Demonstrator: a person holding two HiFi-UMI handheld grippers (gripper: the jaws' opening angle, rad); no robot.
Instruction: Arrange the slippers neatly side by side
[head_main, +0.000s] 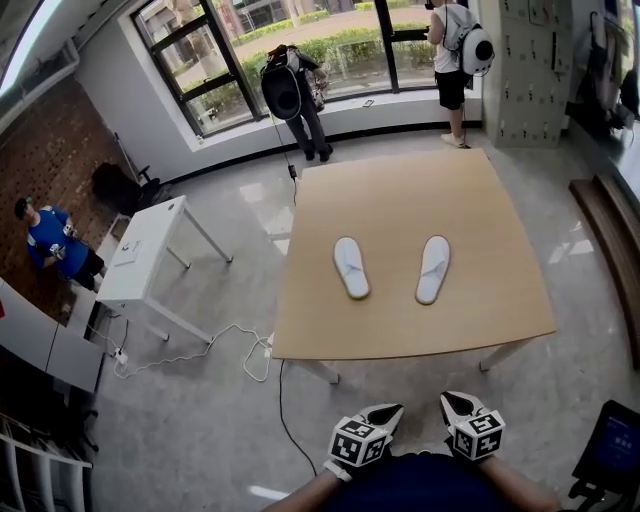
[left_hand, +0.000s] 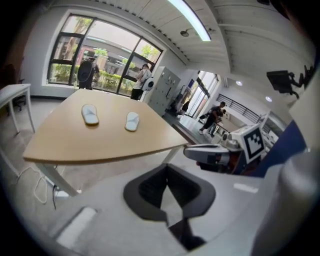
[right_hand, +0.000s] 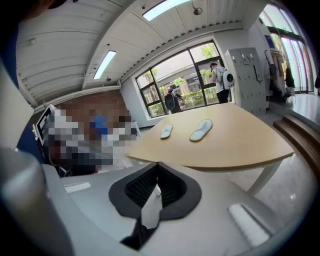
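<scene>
Two white slippers lie soles-down on the wooden table, toes pointing away from me. The left slipper and the right slipper are well apart and angled slightly outward from each other. Both show small in the left gripper view and in the right gripper view. My left gripper and right gripper hang close to my body, short of the table's near edge. Their jaws meet at the tips and hold nothing.
A small white table stands to the left, with a cable trailing over the floor to the wooden table. Two people stand by the far window and another at far left. A wooden step runs along the right.
</scene>
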